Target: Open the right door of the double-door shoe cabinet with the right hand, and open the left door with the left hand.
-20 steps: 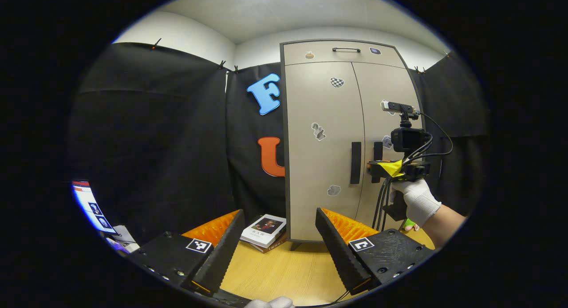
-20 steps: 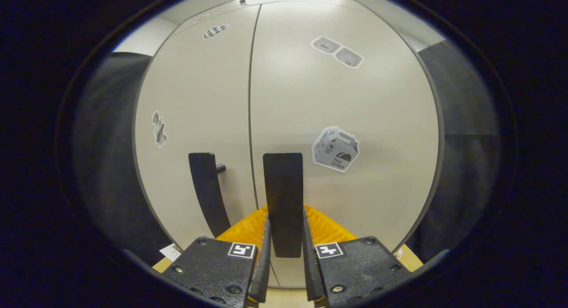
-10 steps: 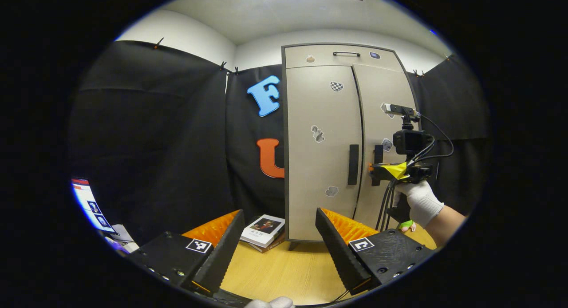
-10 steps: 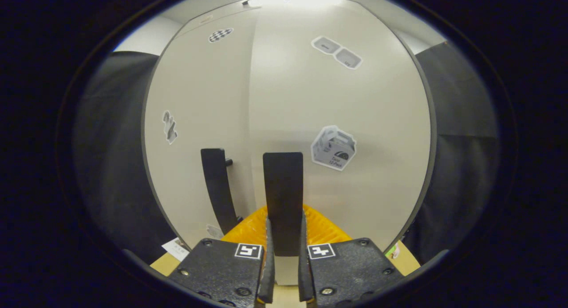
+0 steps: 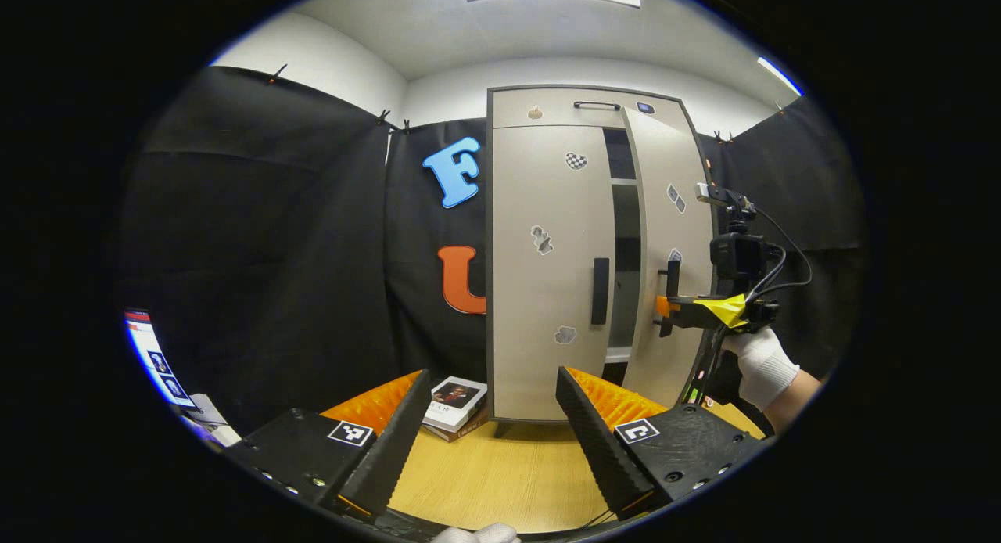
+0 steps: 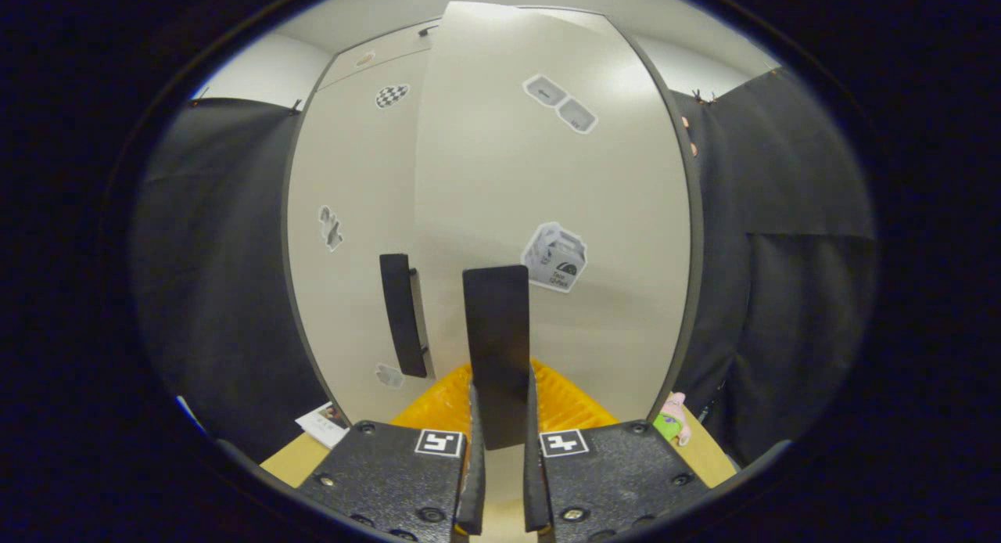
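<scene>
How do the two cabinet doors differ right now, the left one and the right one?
The right door is swung partly open, showing dark shelves behind it; the left door sits shut and flush. The right gripper is clamped on the right door's handle; the left door's handle is untouched, with the left gripper open and well back. Both are beige, stickered, with dark vertical handles.

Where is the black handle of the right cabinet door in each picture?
Left gripper view: the flat black handle of the right door is right of centre, on the swung-out beige door, with the right gripper clamped on it.
Right gripper view: the same handle stands upright in the middle, between that gripper's fingers.
Shared landmark: the left door's black handle, just left of it in both.
</scene>
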`<action>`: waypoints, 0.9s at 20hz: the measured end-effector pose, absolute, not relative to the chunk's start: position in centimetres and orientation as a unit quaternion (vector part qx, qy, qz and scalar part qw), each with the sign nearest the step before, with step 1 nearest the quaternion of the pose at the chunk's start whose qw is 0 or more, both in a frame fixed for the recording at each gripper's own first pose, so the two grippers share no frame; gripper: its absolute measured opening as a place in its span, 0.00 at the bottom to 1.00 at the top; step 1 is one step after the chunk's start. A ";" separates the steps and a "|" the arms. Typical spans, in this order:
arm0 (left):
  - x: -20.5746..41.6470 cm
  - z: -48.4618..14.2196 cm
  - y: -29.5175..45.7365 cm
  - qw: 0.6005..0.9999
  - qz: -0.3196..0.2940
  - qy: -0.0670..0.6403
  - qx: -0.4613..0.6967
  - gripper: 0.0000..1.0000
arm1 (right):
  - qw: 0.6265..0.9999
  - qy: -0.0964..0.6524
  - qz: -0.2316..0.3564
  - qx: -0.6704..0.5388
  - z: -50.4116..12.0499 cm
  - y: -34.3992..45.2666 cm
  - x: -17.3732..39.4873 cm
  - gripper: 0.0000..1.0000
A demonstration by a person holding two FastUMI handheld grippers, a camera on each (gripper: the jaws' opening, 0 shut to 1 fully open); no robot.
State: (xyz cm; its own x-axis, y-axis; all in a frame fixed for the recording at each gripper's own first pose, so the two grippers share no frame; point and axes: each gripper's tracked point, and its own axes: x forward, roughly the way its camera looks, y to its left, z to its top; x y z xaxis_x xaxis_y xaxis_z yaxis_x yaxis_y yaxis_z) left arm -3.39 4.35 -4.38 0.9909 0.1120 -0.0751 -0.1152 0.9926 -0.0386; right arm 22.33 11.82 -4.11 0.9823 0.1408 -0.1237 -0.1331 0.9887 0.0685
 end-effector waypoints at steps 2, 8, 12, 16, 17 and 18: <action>-3.9 -4.4 3.8 0.998 0.046 0.034 -0.021 0.96 | 0.995 0.065 0.065 0.036 -4.2 10.6 20.9 0.22; -4.9 -4.5 0.8 0.999 0.000 0.036 -0.024 0.96 | 0.997 0.061 0.037 0.040 -4.3 5.1 16.5 0.19; -4.4 -4.4 -2.0 0.999 -0.027 0.036 -0.027 0.97 | 0.998 0.060 0.013 0.034 -4.3 0.6 14.7 0.14; -3.6 -3.9 -5.5 0.998 -0.043 0.035 -0.026 0.97 | 0.998 0.054 0.011 0.027 -4.2 -3.3 14.0 0.06; -3.5 -3.7 -6.3 0.998 -0.044 0.034 -0.029 0.98 | 0.998 0.054 0.016 0.020 -4.4 -4.0 14.2 0.04; -3.5 -3.4 -7.1 0.998 -0.046 0.032 -0.031 0.98 | 0.998 0.054 0.019 0.016 -4.2 -4.6 14.1 0.02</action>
State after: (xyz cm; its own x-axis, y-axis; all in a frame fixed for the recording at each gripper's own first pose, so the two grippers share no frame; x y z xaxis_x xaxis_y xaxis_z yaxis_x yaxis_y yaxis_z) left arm -3.48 -7.14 -3.44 0.9938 -0.0930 -0.0609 0.0890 0.9939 -0.0650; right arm 14.14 -4.64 -4.24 0.9935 0.0396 -0.1064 -0.0361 0.9988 0.0343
